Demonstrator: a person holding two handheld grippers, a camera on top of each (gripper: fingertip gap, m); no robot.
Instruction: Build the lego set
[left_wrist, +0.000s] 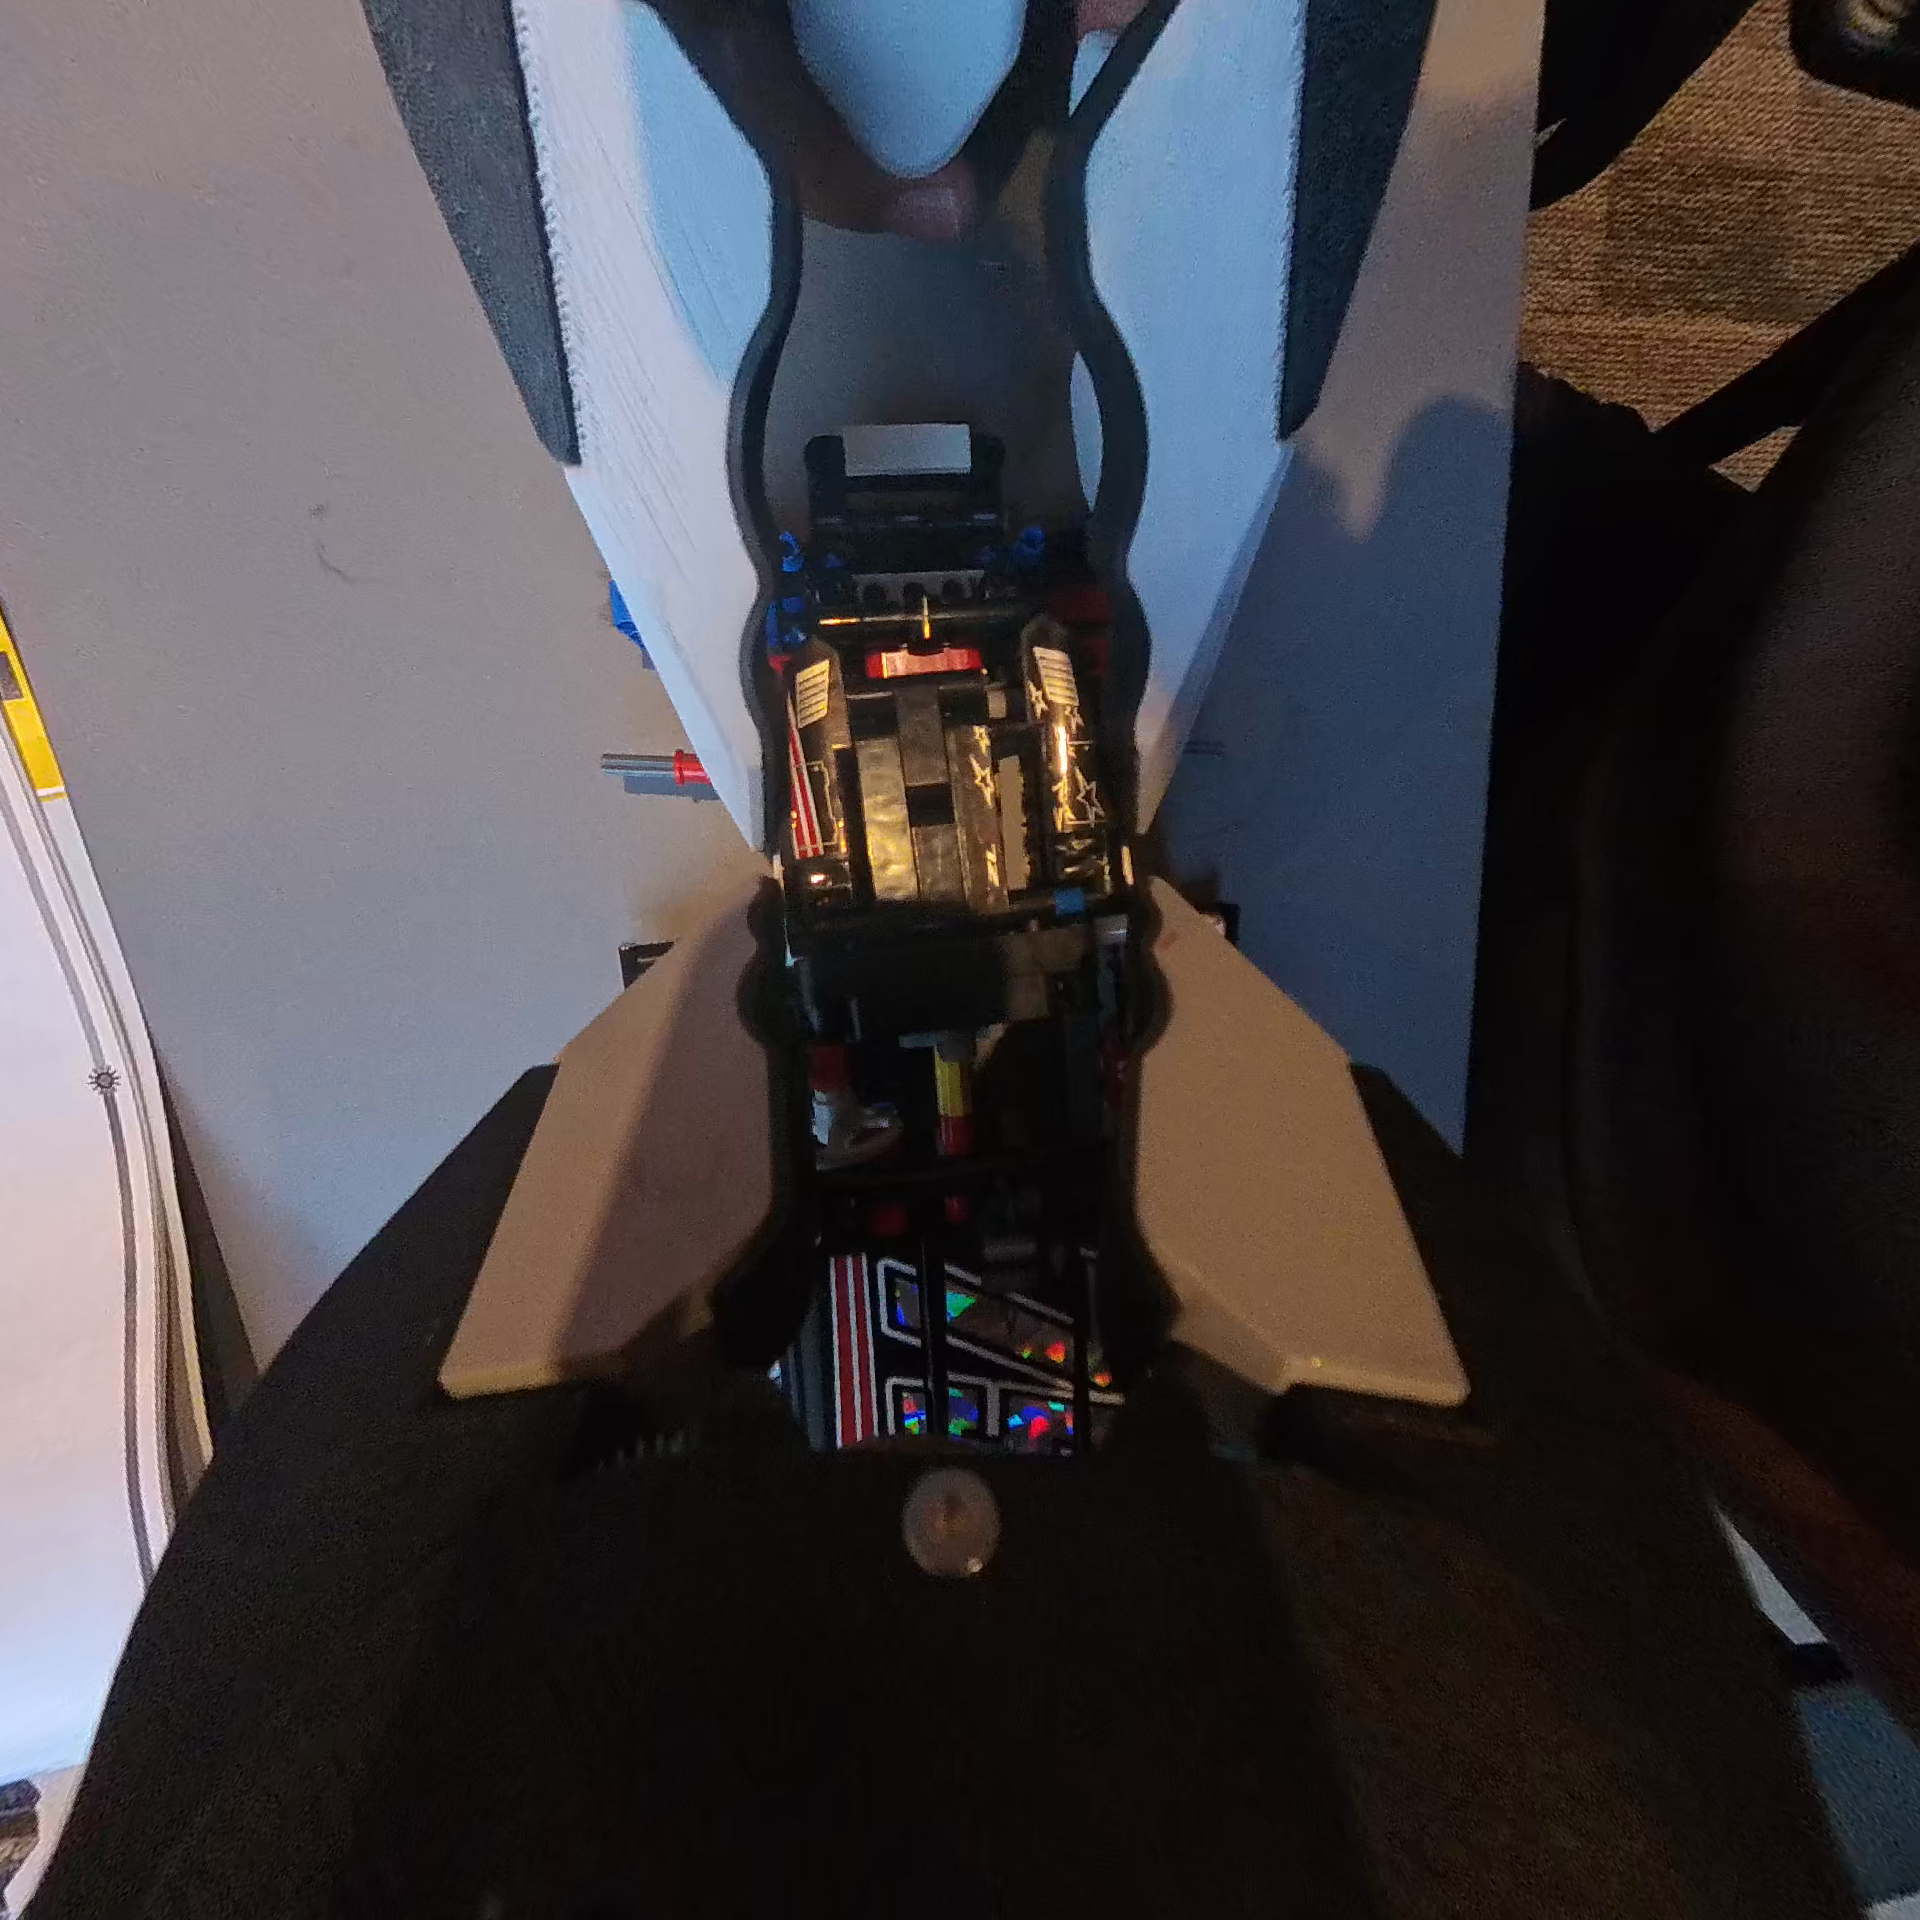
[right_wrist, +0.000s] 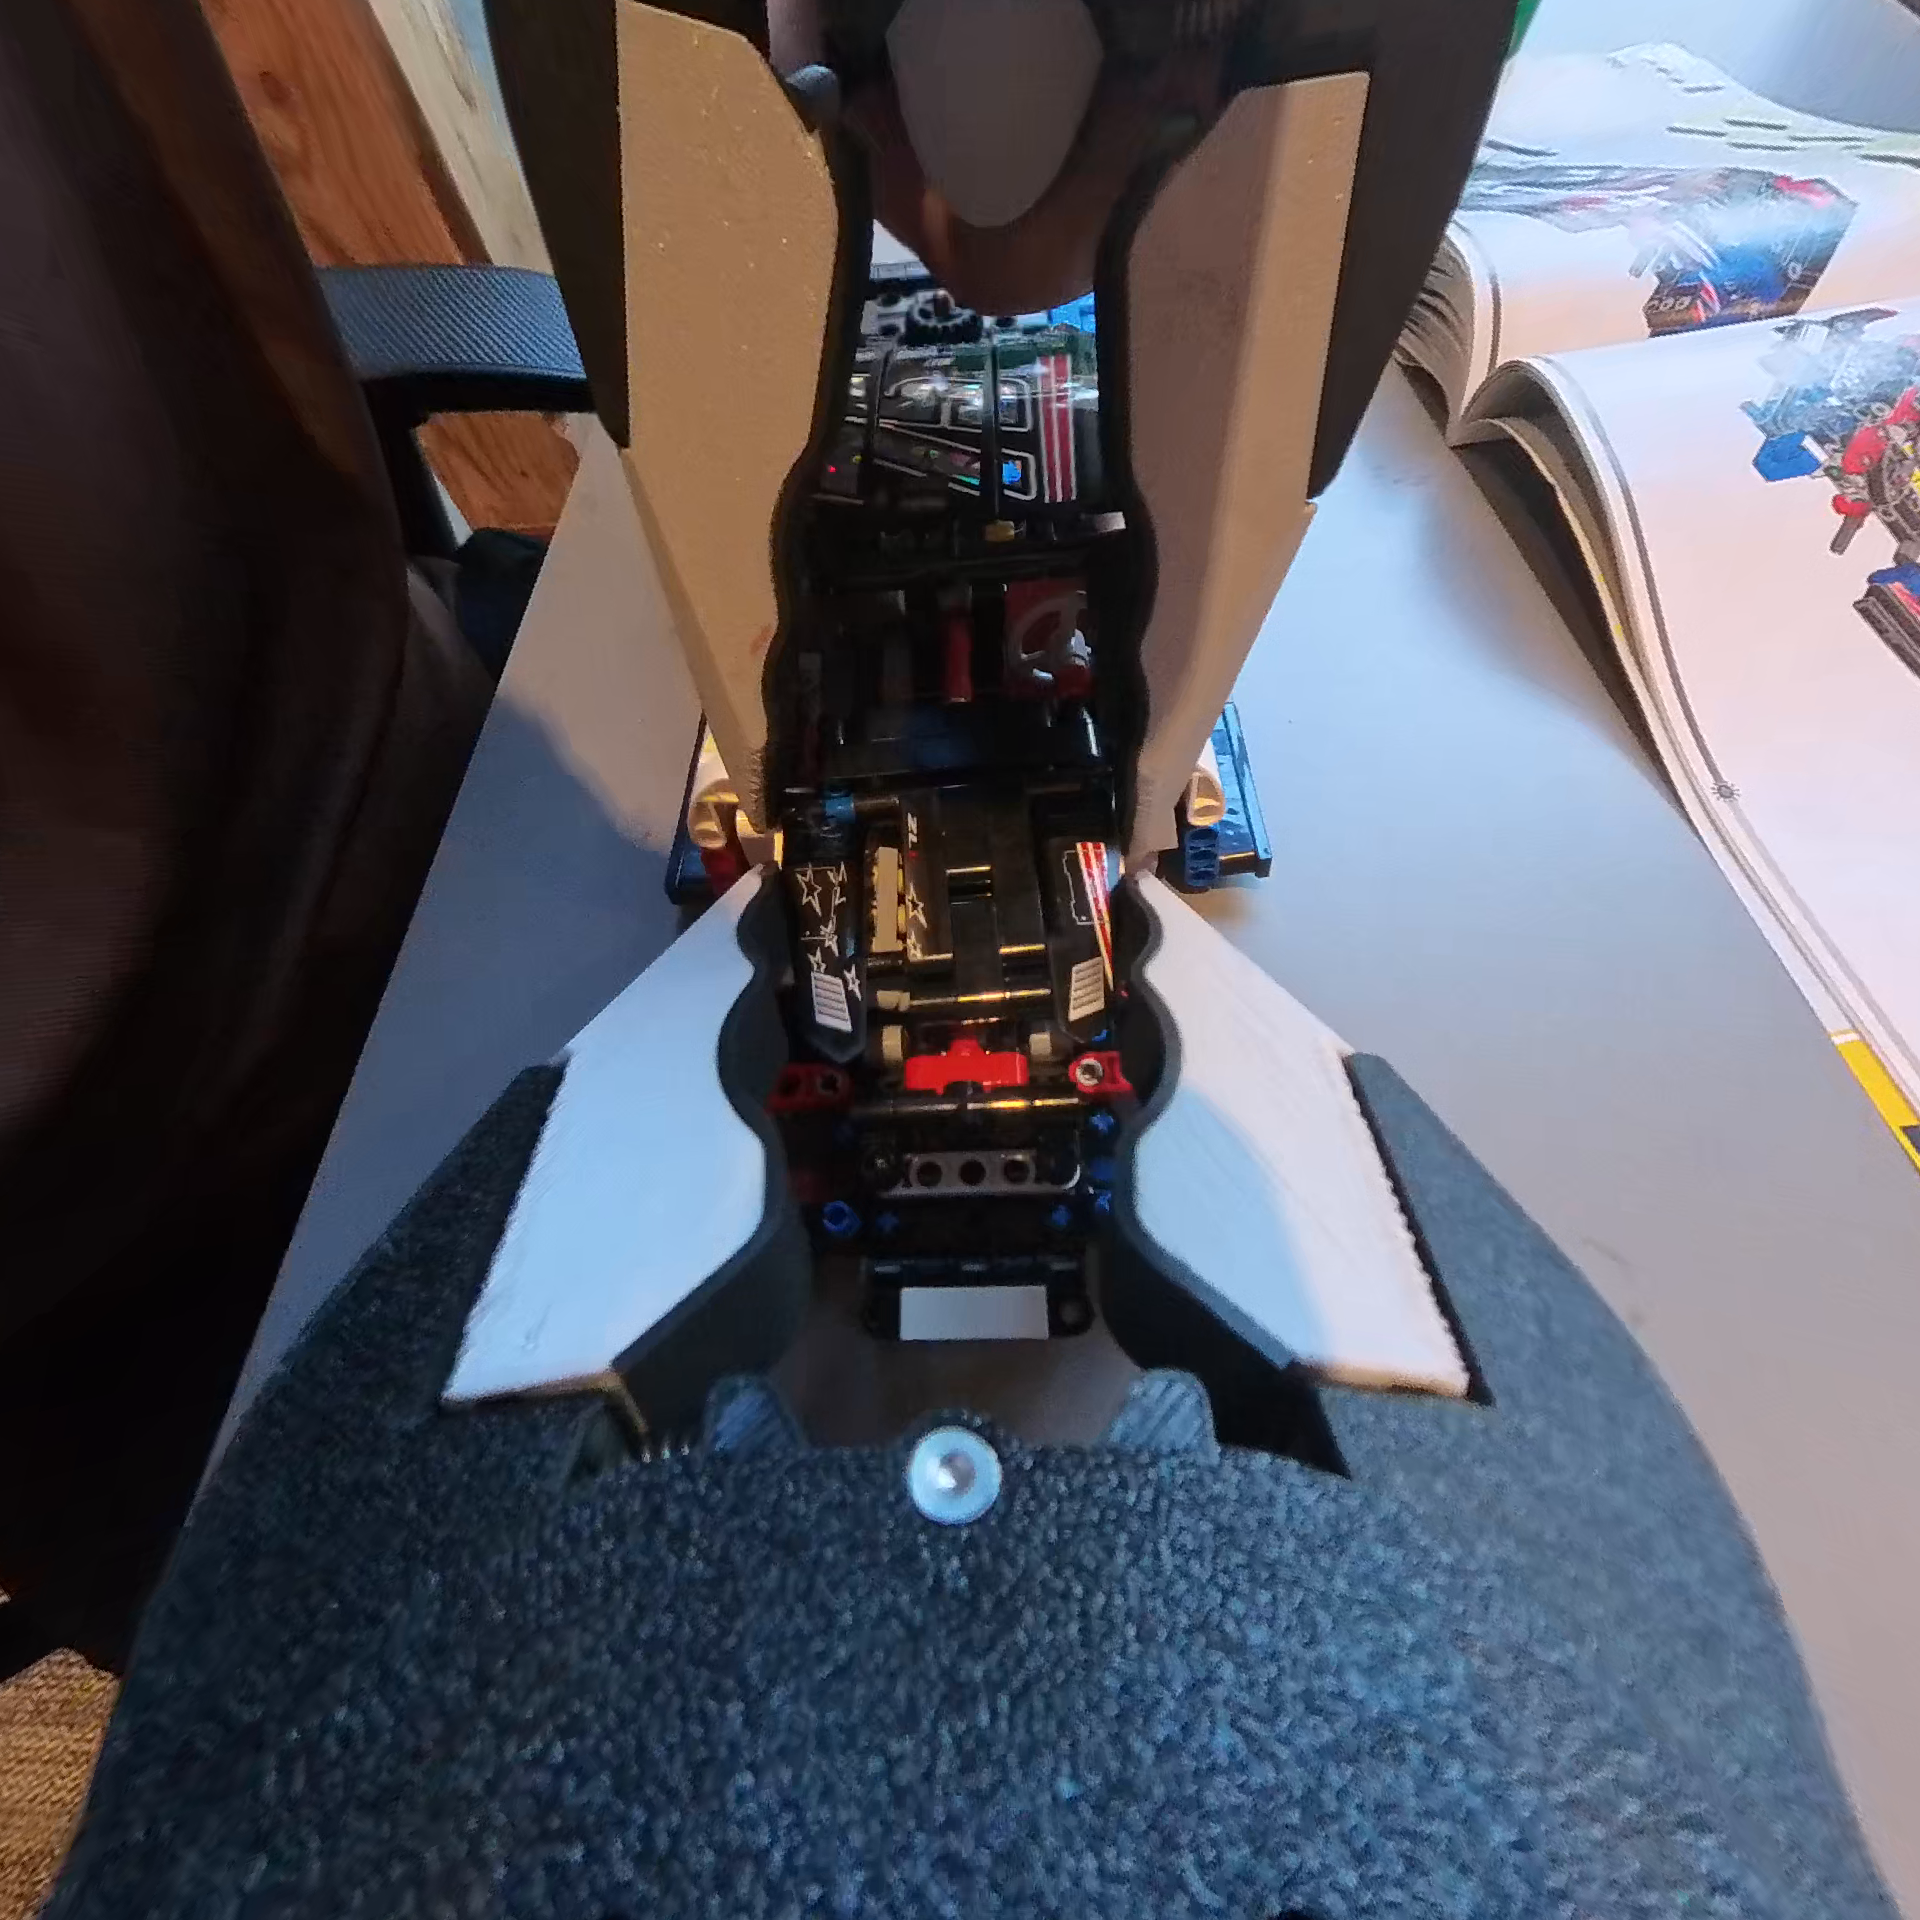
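the lego car (left_wrist: 940, 821) is a long, mostly black model with glossy sticker panels: white stars, red and white stripes, holographic patches near one end, a red piece across its middle and small blue pins along its sides. it is clamped from both ends between the two tools, which face each other nose to nose over the pale grey surface (right_wrist: 1475, 790). the left tool (left_wrist: 951, 925) has smooth beige wedge-shaped fingers (left_wrist: 644, 1174) edged with wavy black rubber, and they press against both flanks of the striped, holographic half of the car. the right tool (right_wrist: 940, 904) has ribbed white fingers (right_wrist: 623, 1174) with the same scalloped black lining, set on a grainy dark body, and they close on the flanks of the starred half. their tips nearly meet at the car's middle. an open instruction booklet (right_wrist: 1704, 582) with curling glossy pages lies along one edge of the surface, beside the car. a loose grey axle with a red bush (left_wrist: 657, 767) lies on the surface just beside the right tool's finger. blue beams (right_wrist: 1226, 831) and rounded white pieces lie under the left tool.
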